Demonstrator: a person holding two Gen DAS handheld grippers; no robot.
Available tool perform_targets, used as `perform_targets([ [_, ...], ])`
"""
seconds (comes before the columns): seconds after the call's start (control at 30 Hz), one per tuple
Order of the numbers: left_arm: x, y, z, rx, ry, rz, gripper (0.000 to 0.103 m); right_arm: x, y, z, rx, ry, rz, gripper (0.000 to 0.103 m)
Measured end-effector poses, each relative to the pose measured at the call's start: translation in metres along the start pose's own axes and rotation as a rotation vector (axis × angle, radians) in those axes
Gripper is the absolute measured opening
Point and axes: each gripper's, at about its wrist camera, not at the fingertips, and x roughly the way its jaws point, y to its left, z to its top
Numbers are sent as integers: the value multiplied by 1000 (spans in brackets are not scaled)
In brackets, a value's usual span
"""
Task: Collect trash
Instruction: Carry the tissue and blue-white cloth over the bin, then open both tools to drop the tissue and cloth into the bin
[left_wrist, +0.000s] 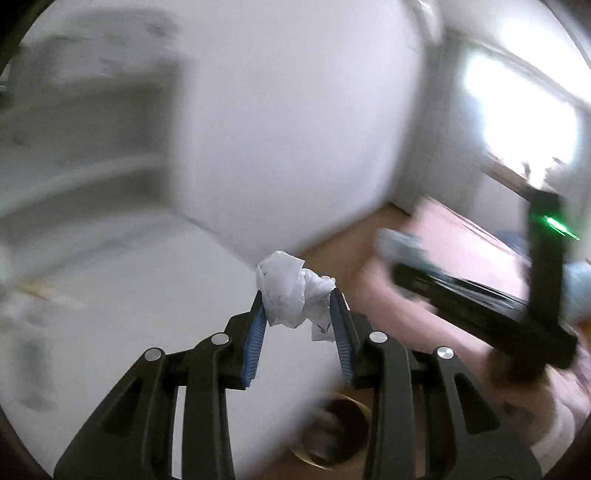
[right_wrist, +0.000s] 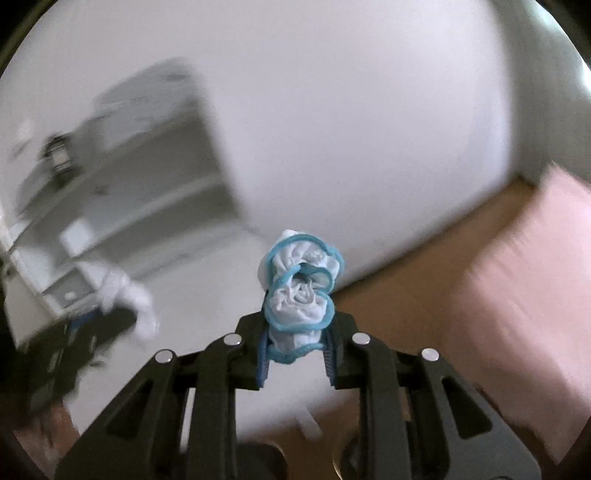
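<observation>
Black claws (left_wrist: 297, 299) (right_wrist: 295, 334) tilted down, loaded

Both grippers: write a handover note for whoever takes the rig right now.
Left gripper: shut on a crumpled white plastic wrapper, held up off the floor.
Right gripper: shut on a bunched white cloth with blue edging, also held clear.
Surroundings: both views are blurred; white wall, wooden floor, something pink at the right. A round container that may be the bin shows below the left gripper, too blurred to be sure.
Done: two pieces of trash picked up.
Left: drop both in the bin, then look for more trash.
</observation>
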Motion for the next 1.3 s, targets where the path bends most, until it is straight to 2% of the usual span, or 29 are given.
perform_targets([
  [0.07, 33, -49, -34, 26, 102, -109, 34, 10, -60, -23, 102, 71, -54, 23],
  [0.1, 48, -65, -50, 41, 147, -125, 34, 18, -81, -33, 139, 104, -74, 23],
  [0.17, 87, -89, -93, 67, 269, -126, 34, 43, -126, -65, 234, 200, -90, 23],
  [0.27, 141, -91, -151, 21, 456, -113, 34, 80, -161, -120, 311, 341, -87, 23],
  [0.33, 167, -84, -177, -13, 533, -82, 34, 100, -176, -150, 371, 426, -60, 23],
  [0.4, 190, -78, -200, -57, 601, -47, 34, 113, -182, -165, 416, 472, -29, 23],
  [0.53, 215, -73, -220, -112, 680, -15, 34, 126, -183, -171, 404, 497, -26, 23],
  [0.7, 222, -77, -228, -104, 713, 3, 34, 131, -170, -180, 393, 514, -3, 23],
  [1.1, 236, -65, -237, -175, 752, -61, 34, 136, -173, -194, 413, 560, 12, 23],
  [1.17, 238, -66, -238, -180, 750, -78, 41, 137, -172, -193, 422, 571, 33, 34],
  [1.23, 236, -69, -238, -191, 737, -86, 87, 132, -170, -189, 419, 545, 38, 80],
  [1.27, 233, -71, -237, -198, 704, -84, 92, 127, -169, -185, 405, 518, 25, 86],
  [1.3, 230, -73, -235, -193, 669, -79, 93, 121, -168, -179, 387, 491, 12, 88],
])
